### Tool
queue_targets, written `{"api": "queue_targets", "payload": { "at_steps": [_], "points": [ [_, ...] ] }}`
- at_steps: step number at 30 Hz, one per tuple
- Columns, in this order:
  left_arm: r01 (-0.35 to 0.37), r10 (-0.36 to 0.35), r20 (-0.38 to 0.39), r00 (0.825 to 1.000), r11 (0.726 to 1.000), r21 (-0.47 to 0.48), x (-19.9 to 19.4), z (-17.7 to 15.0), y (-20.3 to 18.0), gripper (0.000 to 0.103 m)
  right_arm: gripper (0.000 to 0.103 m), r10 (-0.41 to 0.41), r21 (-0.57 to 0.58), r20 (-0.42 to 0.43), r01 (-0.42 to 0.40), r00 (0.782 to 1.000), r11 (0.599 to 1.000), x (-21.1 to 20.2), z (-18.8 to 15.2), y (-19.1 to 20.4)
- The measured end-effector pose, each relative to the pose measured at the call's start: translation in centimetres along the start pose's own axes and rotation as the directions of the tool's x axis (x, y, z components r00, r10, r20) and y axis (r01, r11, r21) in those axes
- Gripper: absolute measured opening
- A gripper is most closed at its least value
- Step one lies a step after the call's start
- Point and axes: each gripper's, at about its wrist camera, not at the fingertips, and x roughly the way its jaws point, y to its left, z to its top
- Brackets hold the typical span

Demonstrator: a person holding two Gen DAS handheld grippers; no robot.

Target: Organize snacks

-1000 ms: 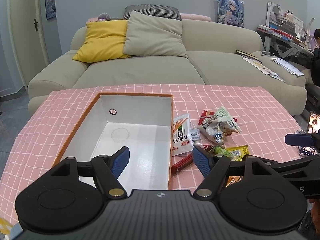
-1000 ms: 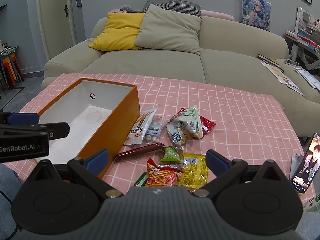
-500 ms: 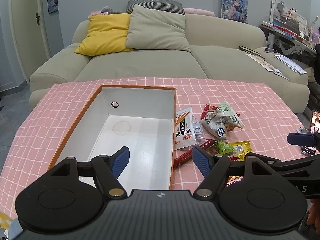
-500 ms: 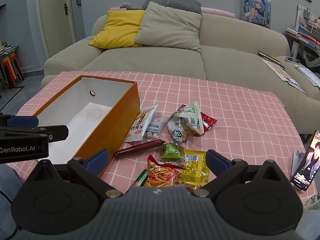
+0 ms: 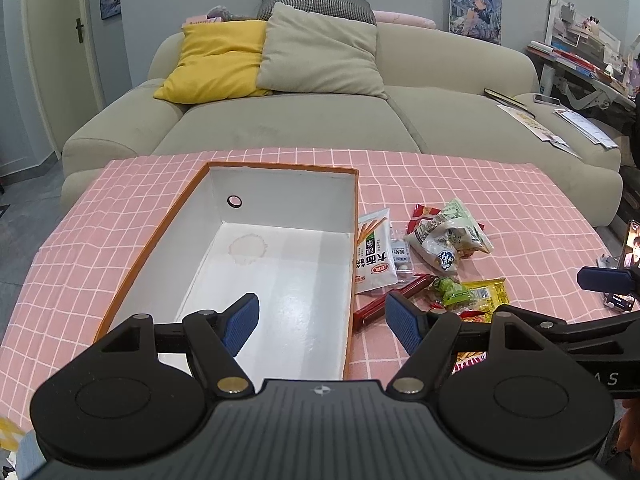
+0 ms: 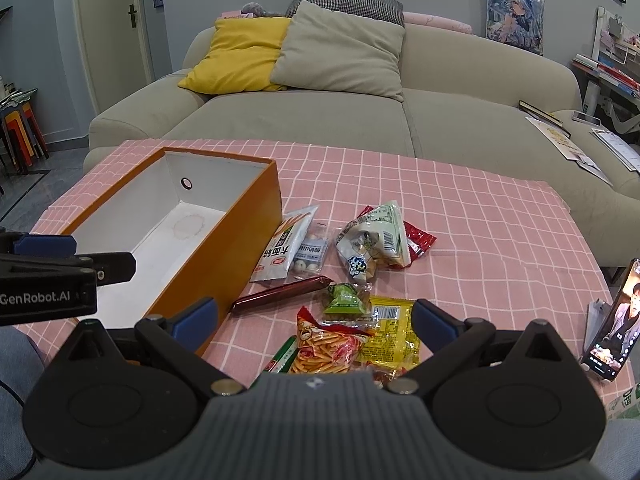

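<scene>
Left gripper [image 5: 322, 322] fingers apart, holding nothing, over orange box [image 6: 224, 248] w/ white inside. Snack packets [image 6: 360, 280] lie loose on worktop [image 6: 480, 220] right of box. Right gripper [image 6: 316, 320] fingers apart above packets.

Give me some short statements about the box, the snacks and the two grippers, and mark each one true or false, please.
1. The orange box already holds several snacks. False: its white inside is bare.
2. The long red sausage stick lies on the tablecloth beside the box. True.
3. The right gripper is shut on the yellow packet. False: its jaws stand wide apart, holding nothing.
4. The left gripper is open. True.
5. A phone stands at the table's right edge. True.
</scene>
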Motion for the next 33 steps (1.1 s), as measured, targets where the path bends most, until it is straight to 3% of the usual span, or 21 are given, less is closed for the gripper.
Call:
{"api": "queue_targets", "payload": {
  "at_steps": [24, 33],
  "points": [
    [-0.002, 0.002, -0.015, 1.0, 1.0, -0.016, -0.02, -0.33, 0.5, 0.085, 0.099, 0.007, -0.011, -0.008, -0.007, 1.0, 1.0, 0.04, 0.09, 0.36],
    [0.034, -0.036, -0.023, 0.999, 0.998, -0.048, -0.49, -0.21, 0.85, 0.084, 0.099, 0.031, 0.0, 0.016, -0.031, 0.999, 1.0, -0.38, -0.12, 0.3]
  ]
}}
